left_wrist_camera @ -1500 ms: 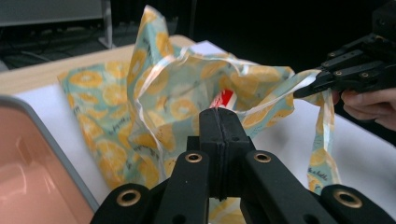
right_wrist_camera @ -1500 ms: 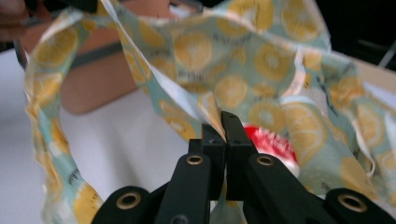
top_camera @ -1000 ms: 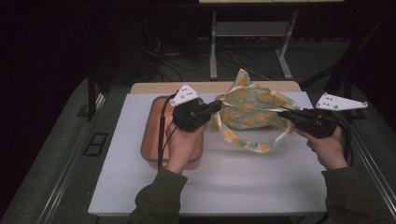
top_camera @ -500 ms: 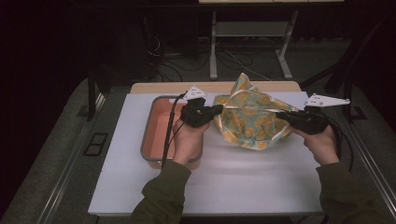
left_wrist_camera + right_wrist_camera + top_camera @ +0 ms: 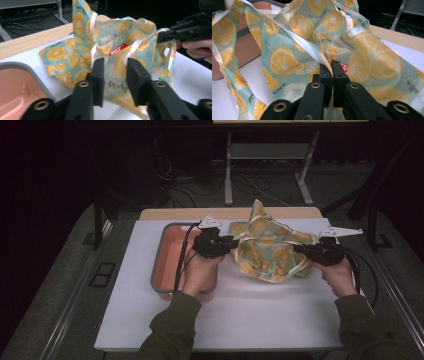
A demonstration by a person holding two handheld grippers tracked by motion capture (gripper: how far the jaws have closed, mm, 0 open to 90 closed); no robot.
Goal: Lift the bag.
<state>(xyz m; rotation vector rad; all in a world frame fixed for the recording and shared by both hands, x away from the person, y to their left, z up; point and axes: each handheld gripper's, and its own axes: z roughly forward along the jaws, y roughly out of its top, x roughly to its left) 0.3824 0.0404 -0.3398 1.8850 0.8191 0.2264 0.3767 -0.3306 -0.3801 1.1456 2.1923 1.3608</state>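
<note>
Hands: two, coming in from the bottom of the high view in olive-green sleeves, each one gripping a black two-jaw gripper.
Left gripper: sitting just left of the bag; in its own view the jaws are standing a bit apart, narrow-ish, with the bag's edge sitting in the gap. Can't tell if the pads are actually pinching it.
Right gripper: jaws are closing tight on a pale ribbon handle, pads pretty much touching.
Bag: one teal fabric bag with an orange-slice print, hanging stretched between the two grippers over the white table top, mouth opening upward.
Inside the bag: one small red thing with white lettering is peeking out; mostly covered by fabric, so no idea what it is.
Tub: one salmon-pink plastic tub with a grey rim, sitting left of the bag, partly covered by the left hand.
Far stuff: one strip of wooden table edge, then cables and metal legs on the dim floor, too dark to count.
</note>
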